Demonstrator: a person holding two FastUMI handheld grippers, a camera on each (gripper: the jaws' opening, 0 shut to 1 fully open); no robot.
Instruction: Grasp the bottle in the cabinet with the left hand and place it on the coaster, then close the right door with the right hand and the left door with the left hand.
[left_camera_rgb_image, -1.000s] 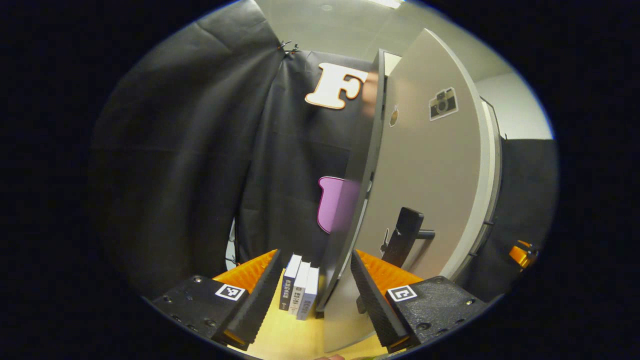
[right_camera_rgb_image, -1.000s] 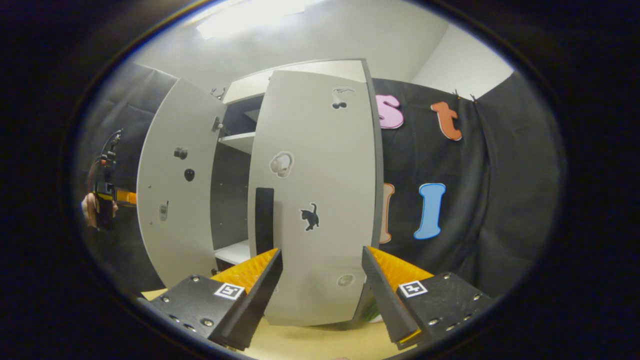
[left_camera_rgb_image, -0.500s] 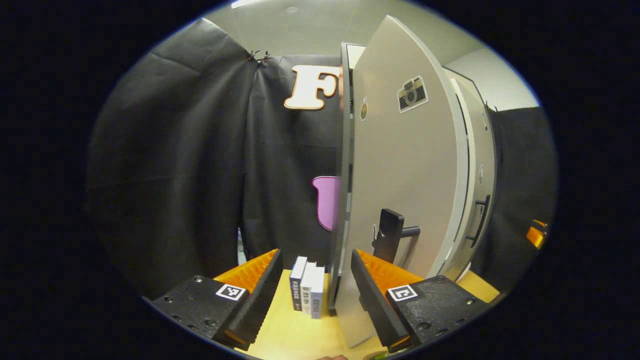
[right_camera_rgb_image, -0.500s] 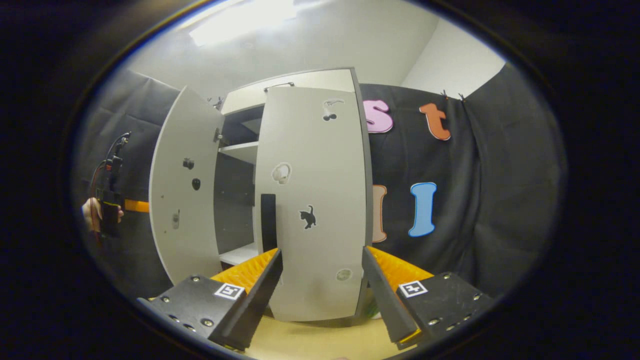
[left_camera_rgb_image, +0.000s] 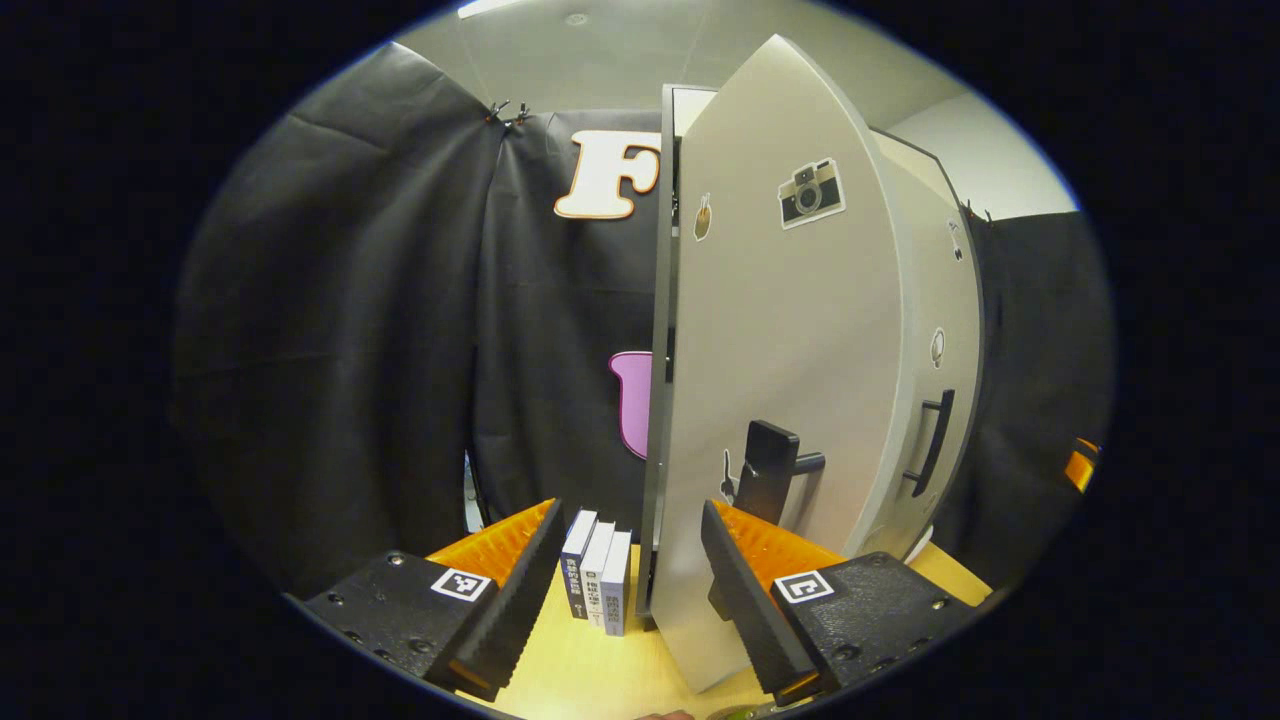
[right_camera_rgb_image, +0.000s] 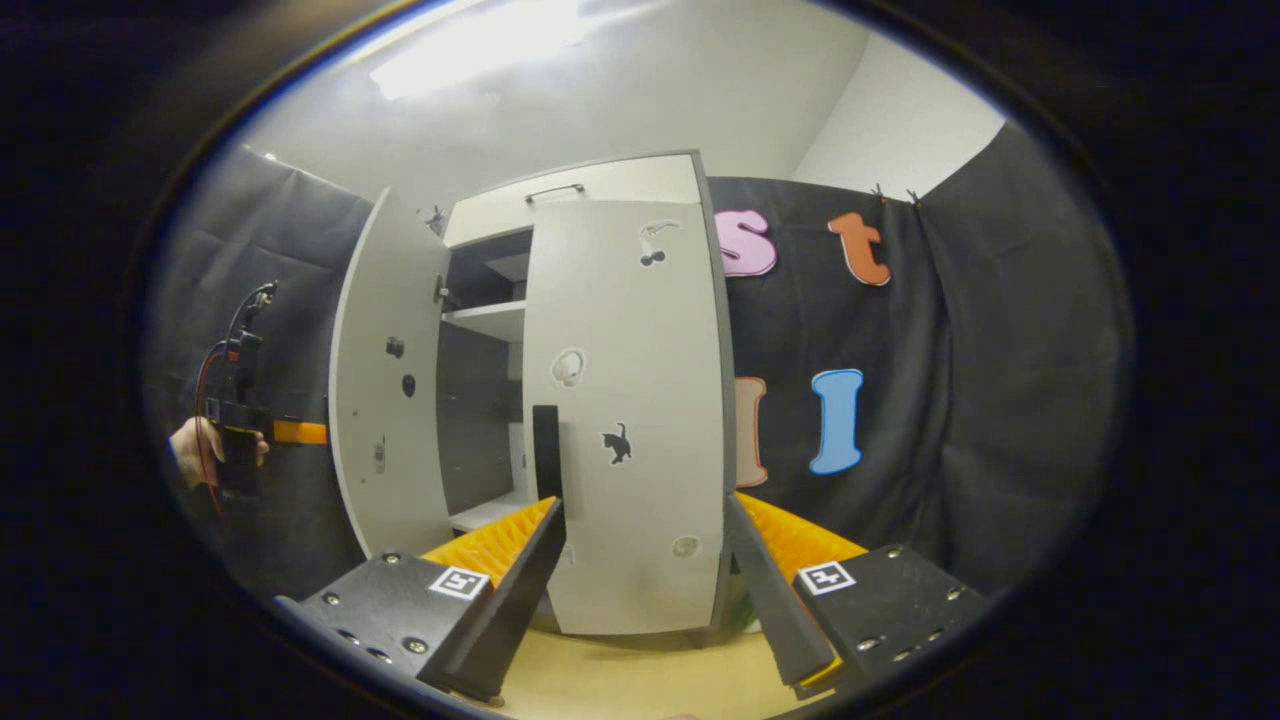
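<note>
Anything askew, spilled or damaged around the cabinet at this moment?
Nothing stands out. The cabinet's left door is ajar and the right door looks shut or nearly so, both hanging straight. Three books stand upright on the table. No spill or damage shows.

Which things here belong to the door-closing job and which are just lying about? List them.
Job: right door, closed or nearly so; left door, still open; left gripper; right gripper; cabinet.

Lying about: books standing on the table beside the cabinet; stickers, such as the camera and cat.
</note>
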